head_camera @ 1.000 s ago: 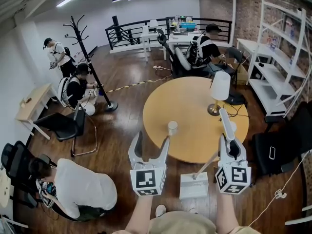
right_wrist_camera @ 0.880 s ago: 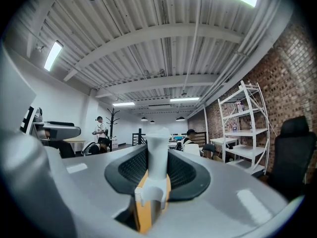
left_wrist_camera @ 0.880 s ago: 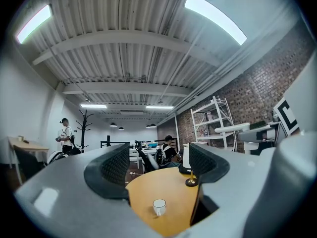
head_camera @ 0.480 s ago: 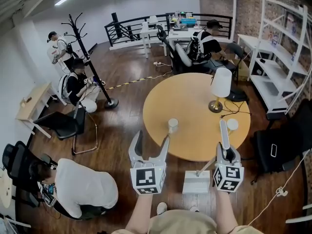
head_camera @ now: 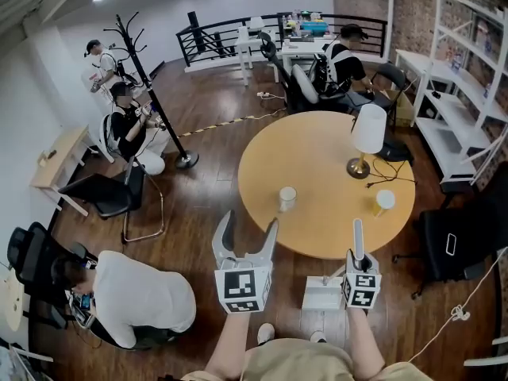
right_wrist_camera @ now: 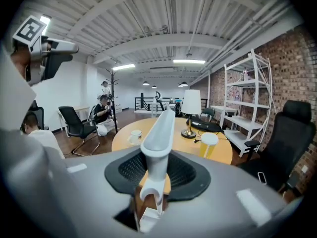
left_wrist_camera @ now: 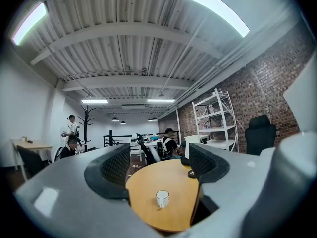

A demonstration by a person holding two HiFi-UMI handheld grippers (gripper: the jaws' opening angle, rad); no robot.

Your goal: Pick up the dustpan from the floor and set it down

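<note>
Lowered steeply, the right gripper (head_camera: pixel 357 262) has its jaws clamped on the dustpan (head_camera: pixel 322 294) handle, pan nearing the floor (head_camera: pixel 198 213) for set-down, while the left gripper (head_camera: pixel 248 230) jaws gape empty

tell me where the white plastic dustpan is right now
Head view, lower right: the white plastic dustpan is held by its handle in the right gripper, its pan beside the near edge of the round wooden table, right of the left gripper.
</note>
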